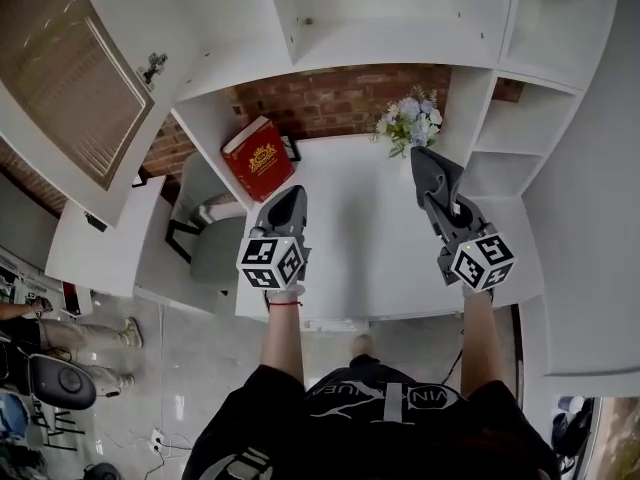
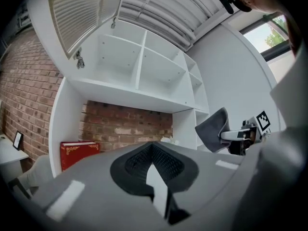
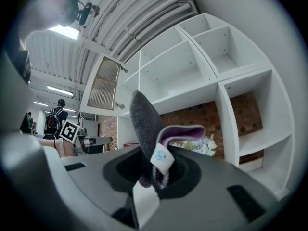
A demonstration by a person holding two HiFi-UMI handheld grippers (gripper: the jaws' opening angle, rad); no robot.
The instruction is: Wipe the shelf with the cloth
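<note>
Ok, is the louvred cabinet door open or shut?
Open: the louvred door is swung up away from the shelf unit, its compartments exposed.

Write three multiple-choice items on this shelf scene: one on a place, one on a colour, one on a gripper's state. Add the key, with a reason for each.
1. In the head view, where is the red book relative to the flowers?
A. To their right
B. To their left
C. In a compartment above them

2. What colour is the outer face of the cloth?
A. Grey
B. Yellow
C. Green

3. What state is the right gripper in?
A. Jaws wide apart, nothing between them
B. Shut on the book
C. Shut on the cloth

Key:
1 B: the book stands at the left end of the white surface and the flowers at the right, both by the brick wall.
2 A: the outer fabric is dark grey, with a purple inner fold.
3 C: the cloth rises from between the closed jaws in the right gripper view.
</note>
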